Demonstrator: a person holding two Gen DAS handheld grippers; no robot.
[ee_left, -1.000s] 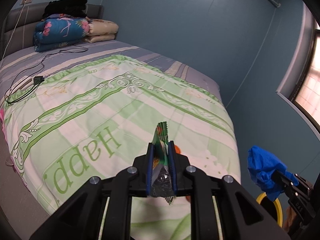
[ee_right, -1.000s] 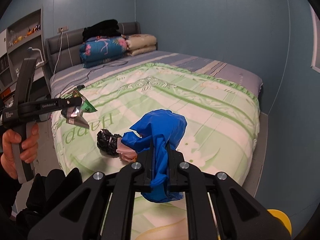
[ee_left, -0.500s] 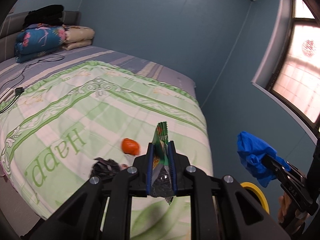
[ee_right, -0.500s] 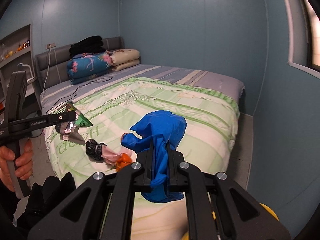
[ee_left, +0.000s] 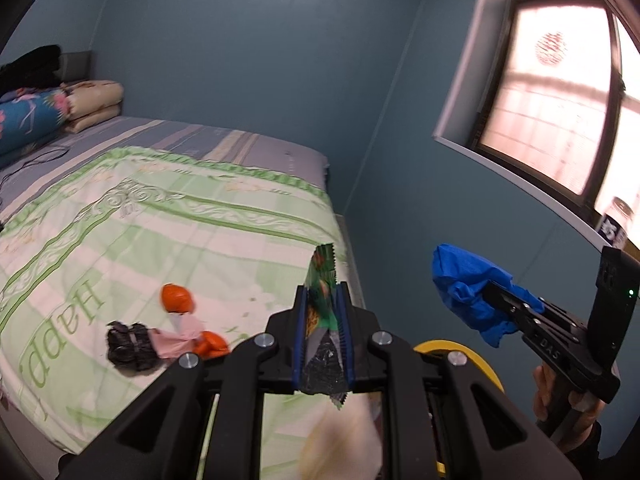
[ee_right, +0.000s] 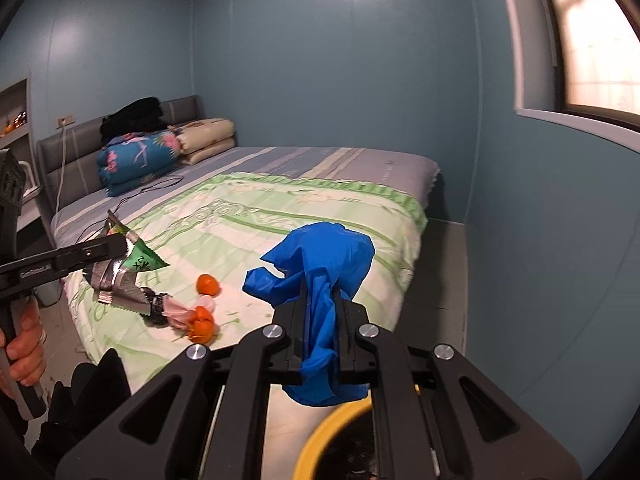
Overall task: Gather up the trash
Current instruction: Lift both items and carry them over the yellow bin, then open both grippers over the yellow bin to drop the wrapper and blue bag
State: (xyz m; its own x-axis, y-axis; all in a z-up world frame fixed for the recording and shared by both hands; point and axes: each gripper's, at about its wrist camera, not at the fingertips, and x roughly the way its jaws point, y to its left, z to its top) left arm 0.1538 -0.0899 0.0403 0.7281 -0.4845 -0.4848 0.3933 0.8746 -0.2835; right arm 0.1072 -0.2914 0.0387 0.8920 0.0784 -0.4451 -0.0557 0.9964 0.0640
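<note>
Green foil wrapper [ee_left: 322, 312] and crumpled blue bag [ee_right: 320, 276] — each pinched upright, off the bed.

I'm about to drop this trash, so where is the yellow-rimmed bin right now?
The yellow-rimmed bin sits on the floor at the foot of the bed, at the bottom of the right wrist view, just below the crumpled blue plastic glove.

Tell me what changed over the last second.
Both tongs swung from the bed toward the yellow-rimmed bin. Left tongs still clamp the green foil snack wrapper; right tongs still clamp the crumpled blue plastic bag. Orange peels stay on the bed.
</note>
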